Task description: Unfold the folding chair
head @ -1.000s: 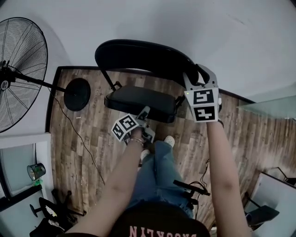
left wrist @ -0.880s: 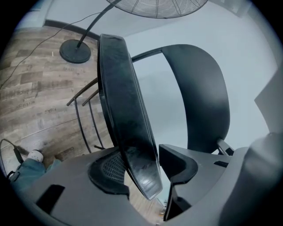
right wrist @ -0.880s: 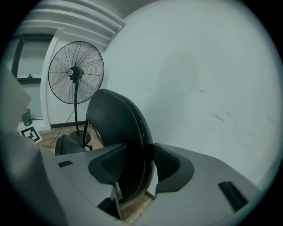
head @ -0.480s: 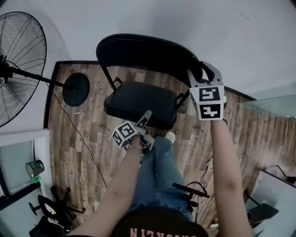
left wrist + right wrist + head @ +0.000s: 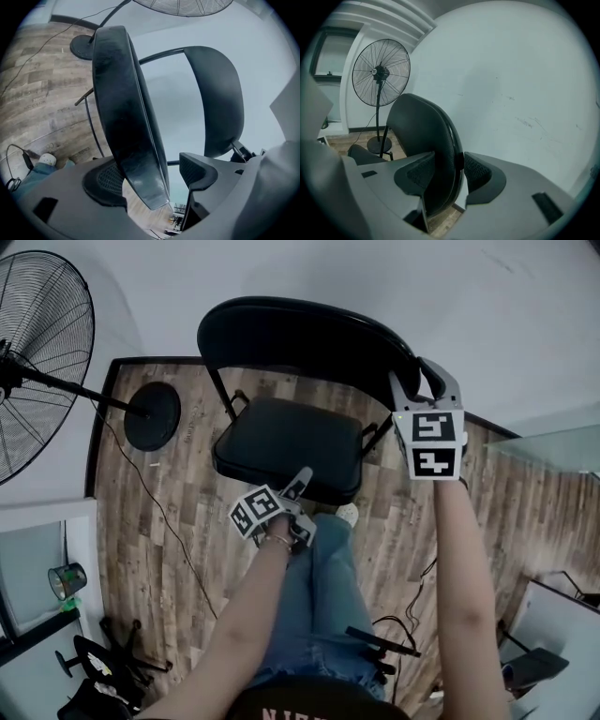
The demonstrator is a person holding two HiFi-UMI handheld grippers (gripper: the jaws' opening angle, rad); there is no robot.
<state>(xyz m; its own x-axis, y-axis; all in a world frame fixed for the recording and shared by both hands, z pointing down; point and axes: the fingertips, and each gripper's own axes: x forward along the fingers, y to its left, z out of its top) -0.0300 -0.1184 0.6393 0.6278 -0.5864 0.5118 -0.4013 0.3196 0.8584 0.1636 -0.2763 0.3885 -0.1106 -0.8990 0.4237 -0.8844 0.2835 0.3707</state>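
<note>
The black folding chair stands against the wall with its seat [image 5: 286,442] folded down and its curved backrest [image 5: 300,338] behind it. My left gripper [image 5: 302,476] is at the seat's front edge. In the left gripper view the seat's edge [image 5: 122,103] runs between the jaws of my left gripper [image 5: 152,176]. Those jaws have just been opening, and a gap shows beside the right pad [image 5: 197,168]. The backrest [image 5: 215,98] rises beyond. My right gripper [image 5: 420,381] is shut on the backrest's right edge. The right gripper [image 5: 452,171] has both pads against the backrest [image 5: 419,136].
A tall pedestal fan [image 5: 42,362] with a round base [image 5: 152,418] stands left of the chair, its cable trailing over the wood floor [image 5: 150,521]. The person's legs [image 5: 319,577] stand just in front of the seat. A white wall is right behind the chair.
The seat has swung down and now lies flatter and wider in the head view. My left gripper came down and toward the person with its front edge. The right gripper stays on the backrest.
</note>
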